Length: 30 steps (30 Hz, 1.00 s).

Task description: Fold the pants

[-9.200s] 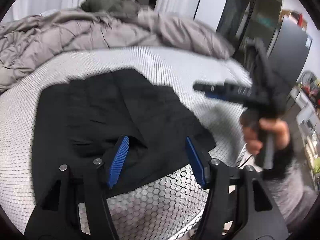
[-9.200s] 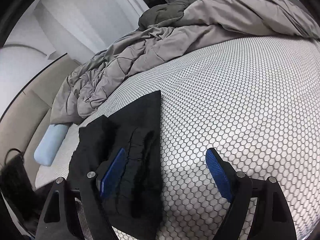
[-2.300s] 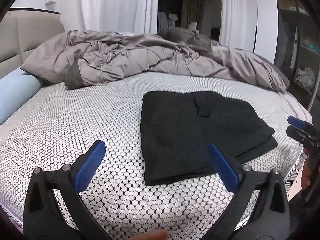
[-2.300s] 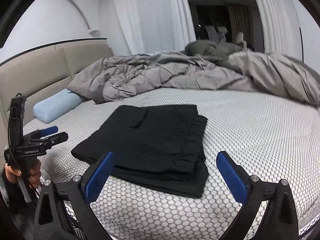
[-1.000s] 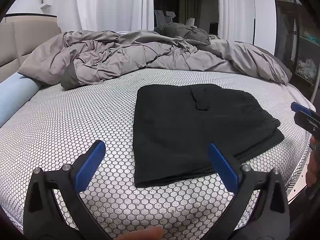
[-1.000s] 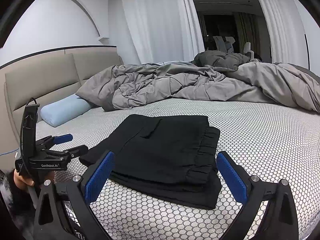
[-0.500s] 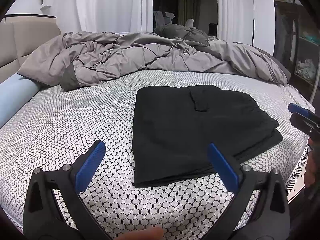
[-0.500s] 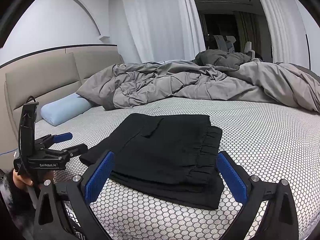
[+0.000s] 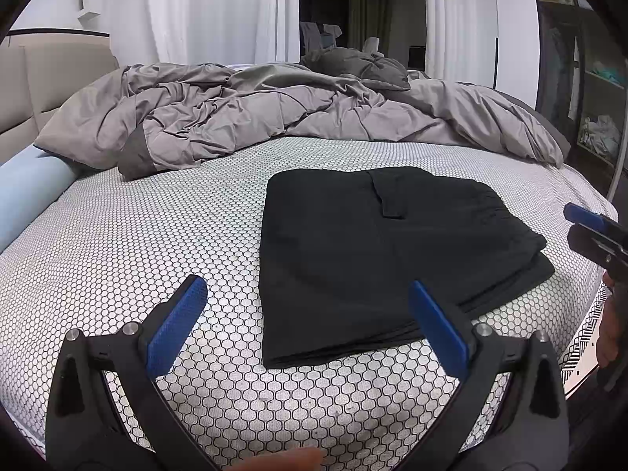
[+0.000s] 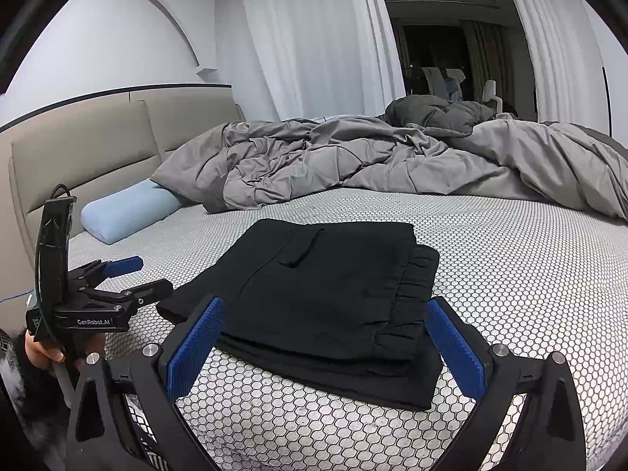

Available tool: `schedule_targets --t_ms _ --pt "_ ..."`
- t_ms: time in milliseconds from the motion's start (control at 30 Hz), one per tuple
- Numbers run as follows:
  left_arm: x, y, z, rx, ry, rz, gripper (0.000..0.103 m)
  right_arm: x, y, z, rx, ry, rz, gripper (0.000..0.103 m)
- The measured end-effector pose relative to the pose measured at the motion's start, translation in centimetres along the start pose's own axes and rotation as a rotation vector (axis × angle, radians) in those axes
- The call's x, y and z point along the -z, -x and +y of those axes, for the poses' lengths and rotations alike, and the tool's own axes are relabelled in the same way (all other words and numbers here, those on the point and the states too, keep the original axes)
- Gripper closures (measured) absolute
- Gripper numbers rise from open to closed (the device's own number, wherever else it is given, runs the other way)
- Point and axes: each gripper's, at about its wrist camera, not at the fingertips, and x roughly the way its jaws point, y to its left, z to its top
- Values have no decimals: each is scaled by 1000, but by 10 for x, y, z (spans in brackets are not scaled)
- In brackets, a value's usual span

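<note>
Honeycomb-print mattress cover (image 9: pixel 157 235): white with small black-outlined cells, spread over the whole bed; bare except at the far side and at the near right.
Duvet (image 9: pixel 274 117): grey, crumpled in a long heap across the far side of the bed; a darker grey bundle sits on top of it toward the back.
Headboard (image 10: pixel 98 145): beige padded panels, at the left in the right wrist view.
Pants (image 9: pixel 373 251): black, folded into a flat rectangular stack of several layers, lying on the mattress cover near the front edge; gathered waistband on the stack's right edge, a pocket flap on top.
Bolster pillow (image 10: pixel 125 212): pale blue, by the headboard, partly under the duvet's end.
Left gripper (image 9: pixel 310 325): blue pads spread wide, holding nothing, held above the mattress cover just short of the pants' near edge.
Right gripper (image 10: pixel 322 345): pads likewise spread, empty, framing the pants' near waistband corner without touching.
Hand (image 10: pixel 39 349): grips the left gripper's handle at the lower left.
</note>
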Motion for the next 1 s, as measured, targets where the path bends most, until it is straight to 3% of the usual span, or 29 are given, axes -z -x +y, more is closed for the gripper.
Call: schedule_targets --t_ms 1000 --pt "-5 7 12 20 -27 -18 1 -1 2 -5 -20 -21 5 0"
